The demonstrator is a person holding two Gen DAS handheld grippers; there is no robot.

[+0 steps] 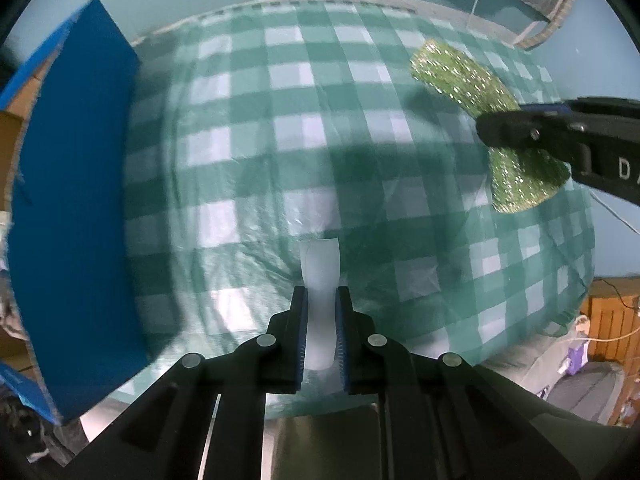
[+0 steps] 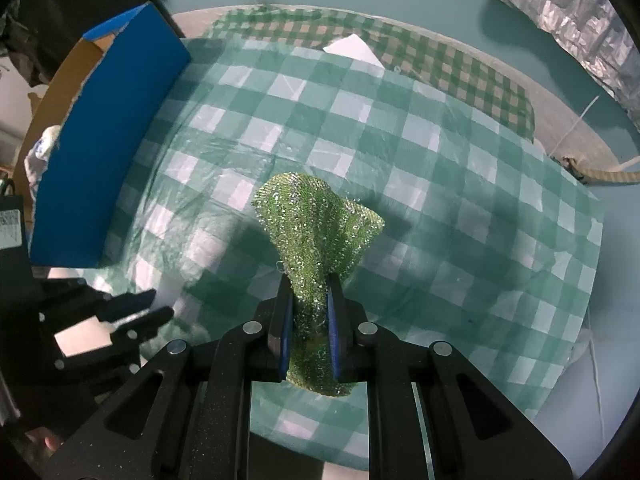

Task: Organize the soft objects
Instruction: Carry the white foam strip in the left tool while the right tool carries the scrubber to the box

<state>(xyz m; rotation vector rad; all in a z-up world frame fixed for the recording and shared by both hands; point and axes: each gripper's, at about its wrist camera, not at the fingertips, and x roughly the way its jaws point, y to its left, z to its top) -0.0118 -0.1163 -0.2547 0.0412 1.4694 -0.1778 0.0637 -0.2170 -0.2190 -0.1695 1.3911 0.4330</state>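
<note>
- the right gripper [image 2: 308, 300] is clamped on a green glittery cloth [image 2: 316, 236], pinched near its middle so both ends flop free; from the left wrist view the same cloth [image 1: 460, 76] hangs clear above the checked tablecloth [image 1: 280, 120], so it looks carried rather than resting.
- gripping at the middle seems sensible for something this limp: it bunches into one bundle that should drop cleanly into a container.
- the left gripper [image 1: 320, 300] points straight down, its jaws narrow and pressed on a thin pale translucent strip [image 1: 320, 268] that stands up between the blue pads; i can't tell whether that strip is a separate item or a pinch of the clear film over the cloth.
- the blue box [image 2: 120, 128] sits at the table's left edge, open top showing brown cardboard inside; i'd guess it's the destination, which is why both claws hold their pieces up on that side.
- a white sheet [image 2: 352, 50] lies at the far edge, untouched.
- risk: the dangling cloth ends may catch the box wall.
</note>
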